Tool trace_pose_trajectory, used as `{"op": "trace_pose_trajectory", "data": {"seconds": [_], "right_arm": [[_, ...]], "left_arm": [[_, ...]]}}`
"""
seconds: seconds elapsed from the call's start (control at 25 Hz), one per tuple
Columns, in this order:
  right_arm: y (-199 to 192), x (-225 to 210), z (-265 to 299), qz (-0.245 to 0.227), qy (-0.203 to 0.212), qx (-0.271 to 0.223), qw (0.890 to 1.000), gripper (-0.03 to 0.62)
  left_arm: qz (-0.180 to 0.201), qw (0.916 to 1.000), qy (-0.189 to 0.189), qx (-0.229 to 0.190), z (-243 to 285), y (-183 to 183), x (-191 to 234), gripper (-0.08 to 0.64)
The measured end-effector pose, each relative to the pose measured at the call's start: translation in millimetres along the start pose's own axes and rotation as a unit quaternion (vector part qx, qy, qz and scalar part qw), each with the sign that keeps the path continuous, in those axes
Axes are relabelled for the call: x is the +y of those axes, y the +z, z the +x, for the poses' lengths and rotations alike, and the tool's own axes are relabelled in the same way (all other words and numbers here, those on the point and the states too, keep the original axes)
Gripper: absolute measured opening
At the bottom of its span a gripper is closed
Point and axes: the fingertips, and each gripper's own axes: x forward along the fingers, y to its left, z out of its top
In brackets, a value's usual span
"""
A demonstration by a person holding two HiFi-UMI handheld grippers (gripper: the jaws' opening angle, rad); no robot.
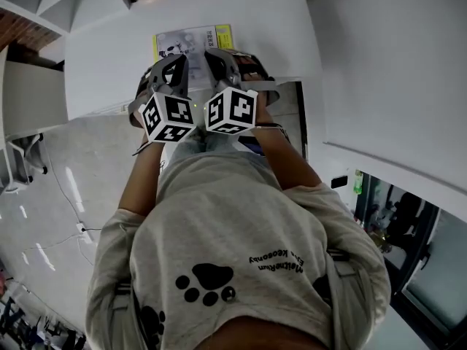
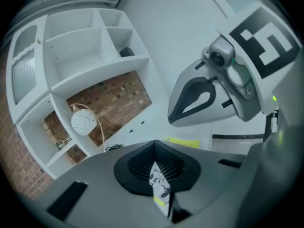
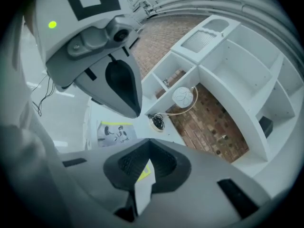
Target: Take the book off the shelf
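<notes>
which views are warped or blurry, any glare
Left gripper view: heavy fisheye, the shelf bows, corners go black, the book edge near the lens is soft; right gripper view: same warp; head view: sharp, streaky glare on the floor.

1. The sweatshirt [image 1: 241, 217] carried one line of dark lettering near a black paw print. It was upside down in the head view and too small to read surely.
2. The book [image 1: 191, 41] had print on its yellow strip, which was illegible.
3. The cubes on the left gripper [image 3: 135, 109] and right gripper [image 2: 175, 118] showed only black-and-white square markers, without words.
</notes>
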Motion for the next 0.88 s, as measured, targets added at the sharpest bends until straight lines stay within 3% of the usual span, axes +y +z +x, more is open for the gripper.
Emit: {"op": "trace_pose_trajectory", "data": {"seconds": [0.16,0.48,0.76,0.88], "right_arm": [[18,-23,-19,0.05,-0.03,-0.035,0.998,0.017],[37,-66,-67,0.133,-0.083,-0.09,0.984,0.016],[44,-79,-98,0.22,-0.094,-0.137,0.961,0.016],[43,-80,-109,0.283,-0.088,-0.17,0.94,0.015]], "left_arm": [[-0.016,0.9982,0.036,-0.044,-18,26,14,0.009],[-0.086,0.9885,0.06,-0.109,-58,57,28,0.009],[-0.197,0.9666,0.061,-0.153,-82,74,38,0.009],[-0.214,0.9593,0.075,-0.168,-93,80,40,0.009]]}}
